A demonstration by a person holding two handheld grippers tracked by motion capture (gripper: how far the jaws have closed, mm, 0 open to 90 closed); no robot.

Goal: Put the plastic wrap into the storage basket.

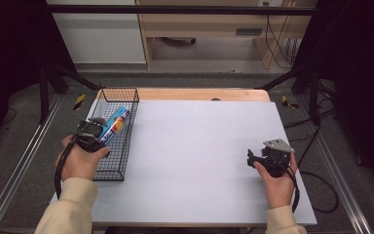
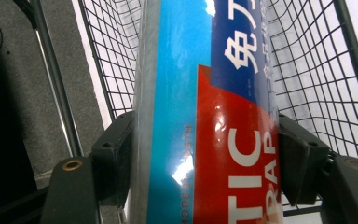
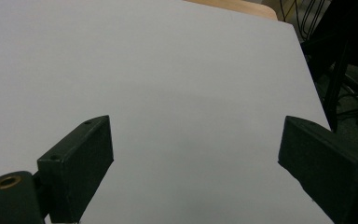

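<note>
L gripper (image 1: pixel 99 133) pinches a tube (image 1: pixel 114 124) betw. its fingers (image 2: pixel 116 163), one pad on each side, inside the wire basket (image 1: pixel 126 97) at table's left edge. Tube: glossy, light blue body w/ dark blue band carrying white characters, red panel w/ white letters "TIC" / "RAP"; runs lengthwise away past the fingertips, tilted up toward basket's far end. R gripper (image 1: pixel 251 158) sits near right edge of the white sheet (image 1: pixel 199 146), fingers (image 3: pixel 81 163) spread wide, only bare sheet betw. them, well apart from tube.
</note>
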